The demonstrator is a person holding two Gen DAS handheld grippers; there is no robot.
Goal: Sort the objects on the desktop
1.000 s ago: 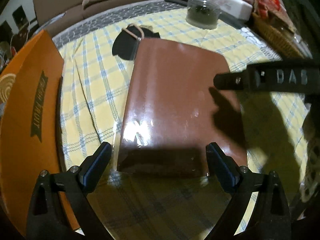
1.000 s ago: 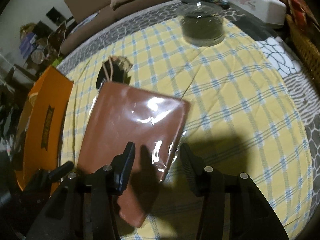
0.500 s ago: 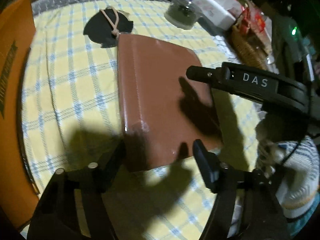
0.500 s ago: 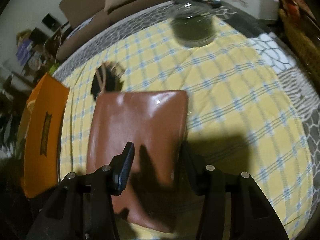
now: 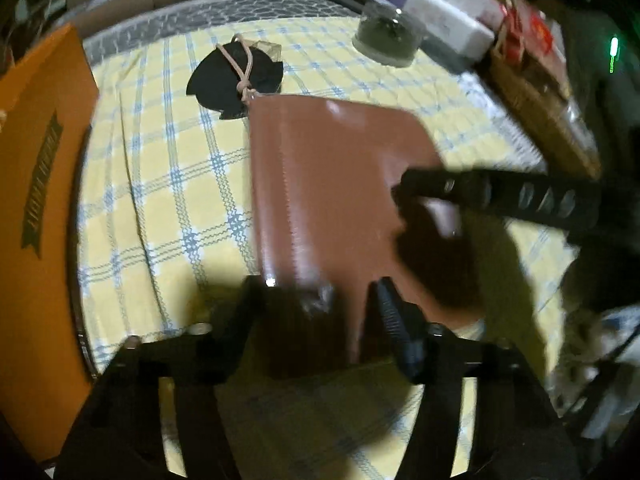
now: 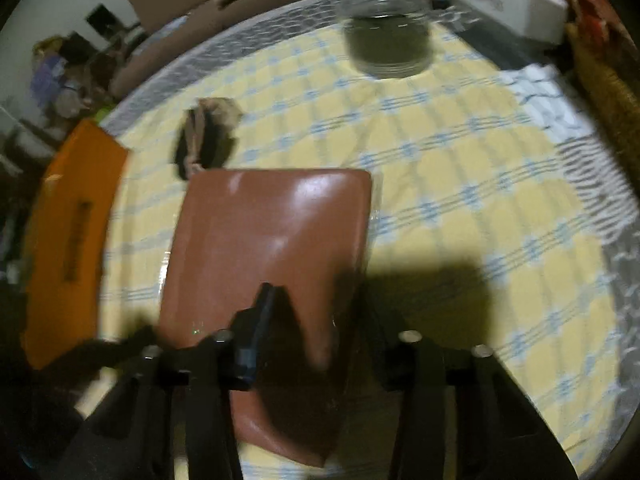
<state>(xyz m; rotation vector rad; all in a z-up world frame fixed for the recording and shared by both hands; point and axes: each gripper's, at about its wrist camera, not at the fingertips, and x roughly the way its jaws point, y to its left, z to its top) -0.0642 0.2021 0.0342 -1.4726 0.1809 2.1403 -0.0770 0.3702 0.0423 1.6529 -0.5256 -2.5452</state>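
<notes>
Table under a yellow-and-blue checked cloth (image 5: 160, 184): brown wrapped notebook (image 5: 332, 184) near its middle, black tag with pink cord (image 5: 236, 76) just beyond, orange box (image 5: 36, 200) along the left edge, glass jar (image 5: 388, 38) toward the far right corner.

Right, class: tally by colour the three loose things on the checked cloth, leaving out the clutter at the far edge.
Brown: 1, the notebook
Black: 1, the fan-shaped tag
Orange: 1, the box
Total: 3
</notes>
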